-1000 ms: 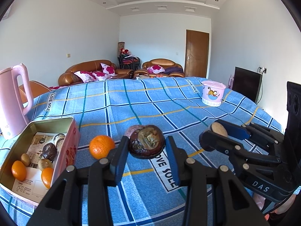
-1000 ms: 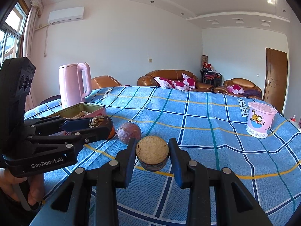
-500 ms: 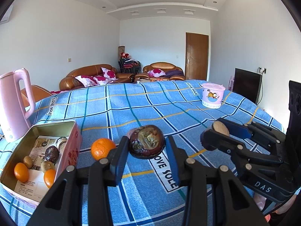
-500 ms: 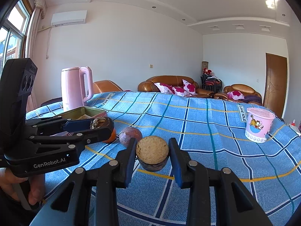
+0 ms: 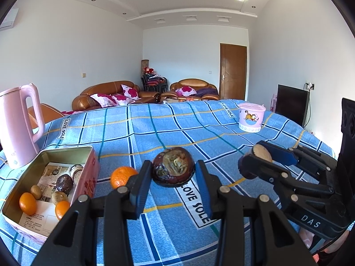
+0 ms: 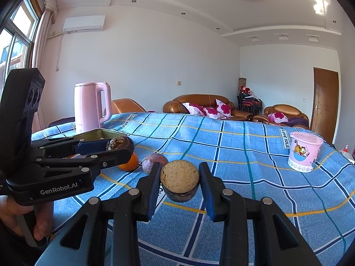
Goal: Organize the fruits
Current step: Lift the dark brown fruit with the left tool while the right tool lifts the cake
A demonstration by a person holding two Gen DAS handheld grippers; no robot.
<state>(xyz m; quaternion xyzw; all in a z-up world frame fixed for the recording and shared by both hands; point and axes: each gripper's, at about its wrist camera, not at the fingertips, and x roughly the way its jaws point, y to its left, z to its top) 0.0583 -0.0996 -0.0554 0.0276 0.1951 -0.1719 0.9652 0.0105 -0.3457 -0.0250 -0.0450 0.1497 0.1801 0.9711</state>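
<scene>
Two grippers are held level above a bench covered with a blue checked cloth [image 5: 155,128] printed with "LOVE SOLE". The left gripper [image 5: 173,177] is clenched on a dark brown, wrinkled passion-fruit half [image 5: 173,169], whose cut face with pulpy flesh is turned toward the camera. The right gripper [image 6: 179,182] is clenched on a second dark-skinned fruit half [image 6: 179,180], whose pale, dry cut face is seen from above. Each gripper is also seen from the other's camera: the right one at the right edge of the left view [image 5: 255,161], the left one at the left edge of the right view [image 6: 124,148], with a person's hand [image 6: 26,219] wrapped round its handle.

Two whole fruits lie loose on the cloth just beyond the grippers: one round orange mandarin [image 5: 123,176] and one purple-brown passion fruit [image 6: 154,163], close beside each other.

One open rectangular tin box with pink sides [image 5: 93,173] stands at the left of the bench. Inside it, on printed paper, two orange mandarins [image 5: 27,203] are counted, along with one dark wrinkled fruit [image 5: 64,183], two small brownish fruits [image 5: 36,191] and what appears to be one small round jar, too small to identify.

One tall pink electric kettle [image 5: 18,124] stands behind the box. One pink round tub with a cartoon cat print [image 5: 251,119] stands well apart at the far right of the bench.
</scene>
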